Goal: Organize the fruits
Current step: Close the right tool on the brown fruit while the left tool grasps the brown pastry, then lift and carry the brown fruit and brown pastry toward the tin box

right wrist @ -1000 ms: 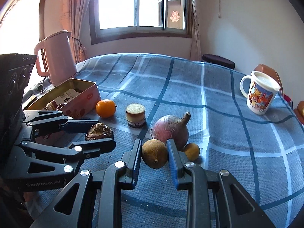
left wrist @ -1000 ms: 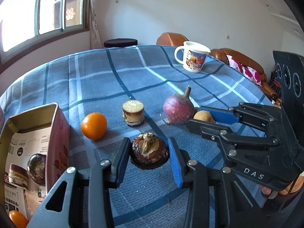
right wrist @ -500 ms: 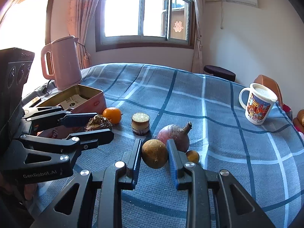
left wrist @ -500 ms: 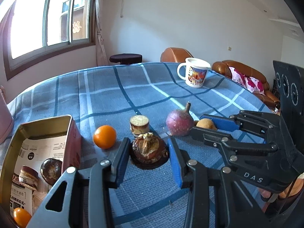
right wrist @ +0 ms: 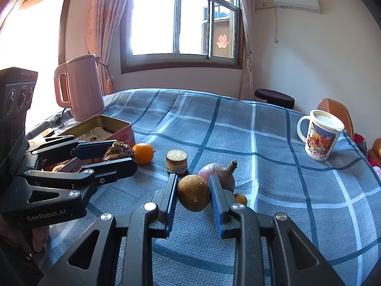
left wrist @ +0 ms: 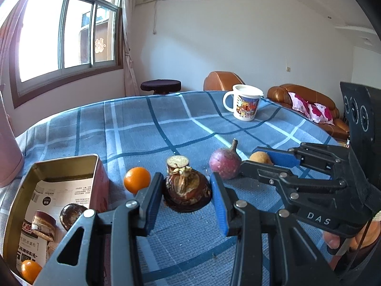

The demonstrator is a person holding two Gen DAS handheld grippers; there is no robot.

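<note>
Two hand-held grippers are each carrying a fruit just above a table covered in a blue plaid cloth (left wrist: 133,124). Starting with the left gripper (left wrist: 188,191), its blue pads are pinching a dark brown, wrinkled fruit (left wrist: 187,190) with a dried tuft on top, and the fruit looks to be hanging clear of the cloth. Beside it, the right gripper (right wrist: 194,196) is squeezing a round tan fruit (right wrist: 194,195) between its pads in the same way. Moving outward, a small orange (left wrist: 137,180), a short cylindrical pastry or cake (right wrist: 176,160), a reddish root-like fruit with a stem (left wrist: 225,163) and a small yellow fruit (right wrist: 240,199) are sitting loose on the cloth just ahead of the grippers. To the left, an open metal tin (left wrist: 95,159) is standing with a printed packet, another dark brown fruit and a second orange lying inside it. Farther off, a pink kettle (right wrist: 79,88) is standing behind the tin and a cartoon mug (right wrist: 320,138) is sitting well apart on the far right. The step in hand appears to be carrying picked fruit toward the tin. The next move seems to call for swinging the left gripper over the tin's open top, lowering the dark fruit past the rim, and only then letting the pads part, with the right gripper waiting its turn so the two tools are not colliding.
</note>
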